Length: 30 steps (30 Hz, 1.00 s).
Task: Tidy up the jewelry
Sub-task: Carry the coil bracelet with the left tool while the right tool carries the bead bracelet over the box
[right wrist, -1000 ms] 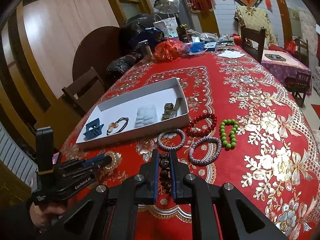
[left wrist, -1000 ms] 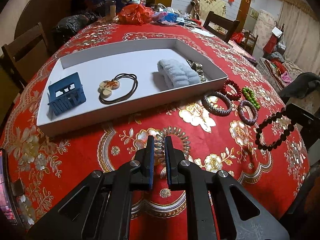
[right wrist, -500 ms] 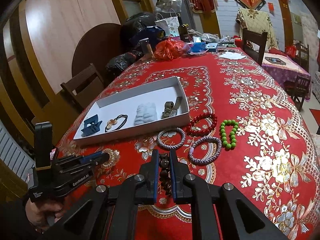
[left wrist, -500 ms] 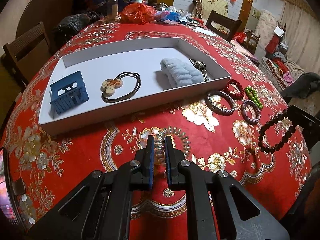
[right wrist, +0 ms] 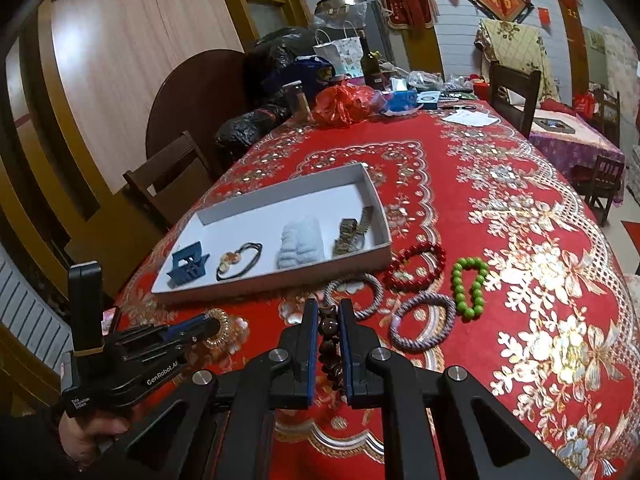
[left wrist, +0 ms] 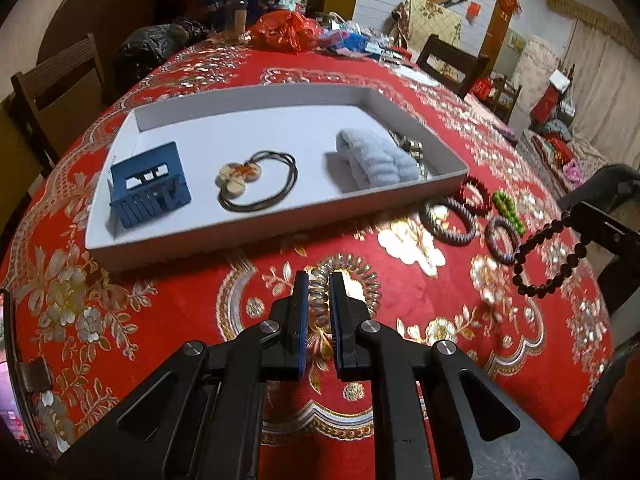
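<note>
both clamped — left gripper on coil band, right gripper on dark beads.

White lettering "GenRobot.AI" runs along the black side of the left gripper in the right wrist view. Lower on its body sits a smaller white label too small to read. The red wall hangings carry characters too blurred to read.

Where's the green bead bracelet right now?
In the right wrist view, the green bead bracelet lies on the red tablecloth outside the white tray, right of the red bead bracelet.
</note>
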Tool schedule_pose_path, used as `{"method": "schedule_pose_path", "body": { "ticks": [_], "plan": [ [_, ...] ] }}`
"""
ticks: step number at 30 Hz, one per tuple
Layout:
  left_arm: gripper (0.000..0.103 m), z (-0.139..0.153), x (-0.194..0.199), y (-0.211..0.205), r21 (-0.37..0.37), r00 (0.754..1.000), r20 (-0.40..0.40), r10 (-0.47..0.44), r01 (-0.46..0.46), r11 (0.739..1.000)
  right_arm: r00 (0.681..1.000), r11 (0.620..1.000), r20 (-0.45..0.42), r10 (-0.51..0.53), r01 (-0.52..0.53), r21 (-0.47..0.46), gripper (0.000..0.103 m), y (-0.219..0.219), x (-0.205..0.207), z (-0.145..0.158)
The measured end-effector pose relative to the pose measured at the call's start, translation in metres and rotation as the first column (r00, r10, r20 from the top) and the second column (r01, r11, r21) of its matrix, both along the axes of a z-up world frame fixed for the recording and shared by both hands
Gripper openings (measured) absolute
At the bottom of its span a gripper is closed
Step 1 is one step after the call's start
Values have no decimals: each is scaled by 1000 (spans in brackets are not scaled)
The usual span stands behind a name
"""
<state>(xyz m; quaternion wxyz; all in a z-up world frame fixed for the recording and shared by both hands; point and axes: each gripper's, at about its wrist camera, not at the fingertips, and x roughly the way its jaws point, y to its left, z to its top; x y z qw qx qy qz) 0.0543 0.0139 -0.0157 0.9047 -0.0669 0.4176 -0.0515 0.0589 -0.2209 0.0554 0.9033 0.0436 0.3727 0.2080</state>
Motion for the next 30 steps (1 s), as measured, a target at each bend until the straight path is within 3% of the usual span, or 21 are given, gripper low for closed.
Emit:
{"method": "schedule_pose_path", "body": {
  "ticks": [9,17,24,30],
  "plan": [
    [8,23,15,25,-69,997,65,37,-32,997,999,1000,29,29,-29,0,9,25,28,23],
    [8,24,55,41,-43,992,89,88,-85,995,996,998,53,68,-68,-7,9,63,65,40],
    [8,4,80,47,-4,991,54,124,-124,992,993,994,20,112,-112,16,9,104,99,32],
    [8,-12,86,51,2,990,15,139,-139,990,988,991,-86,126,-121,62,9,128,128,0]
  ]
}}
